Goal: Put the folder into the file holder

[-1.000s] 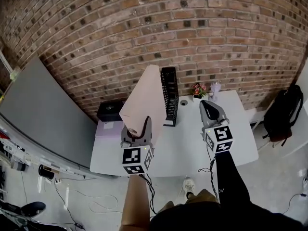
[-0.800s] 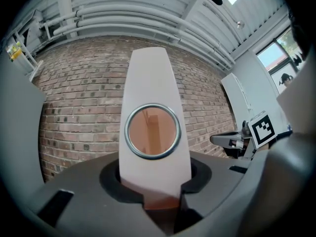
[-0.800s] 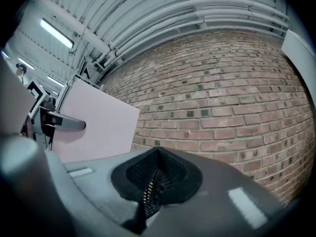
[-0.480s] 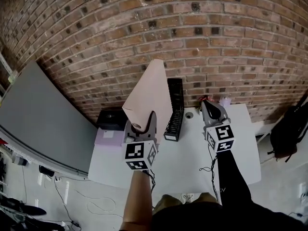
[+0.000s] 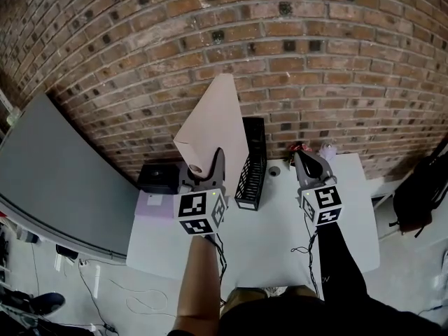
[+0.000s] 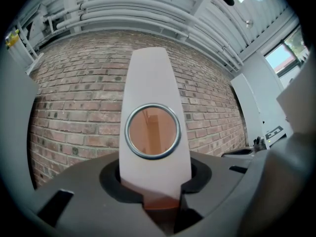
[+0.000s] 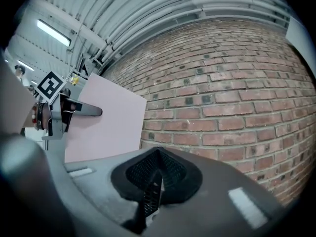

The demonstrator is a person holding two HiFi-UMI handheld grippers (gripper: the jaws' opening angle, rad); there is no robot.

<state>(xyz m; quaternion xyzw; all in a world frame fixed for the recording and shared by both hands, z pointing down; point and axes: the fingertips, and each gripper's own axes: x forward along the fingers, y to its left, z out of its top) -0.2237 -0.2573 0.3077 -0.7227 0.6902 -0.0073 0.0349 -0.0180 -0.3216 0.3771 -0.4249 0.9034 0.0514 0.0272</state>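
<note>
Nearest, the left gripper (image 5: 207, 168) clamps the lower spine of the upright pink folder (image 5: 217, 124), jaws partly open. The right gripper (image 5: 309, 158) holds nothing, jaws together. Beyond, the black mesh file holder (image 5: 252, 168) stands between them on the white table (image 5: 280, 222).

pale pink folder (image 5: 213, 128), black mesh file holder (image 5: 252, 165), white table (image 5: 280, 229), red-brown brick wall (image 5: 315, 47).

The head camera is looking steeply down over the surface (image 5: 266, 222). Cameras riding the left claw (image 5: 205, 165) and right claw (image 5: 302, 156) are facing level, close-up, all sharing the brick wall (image 5: 280, 47).
</note>
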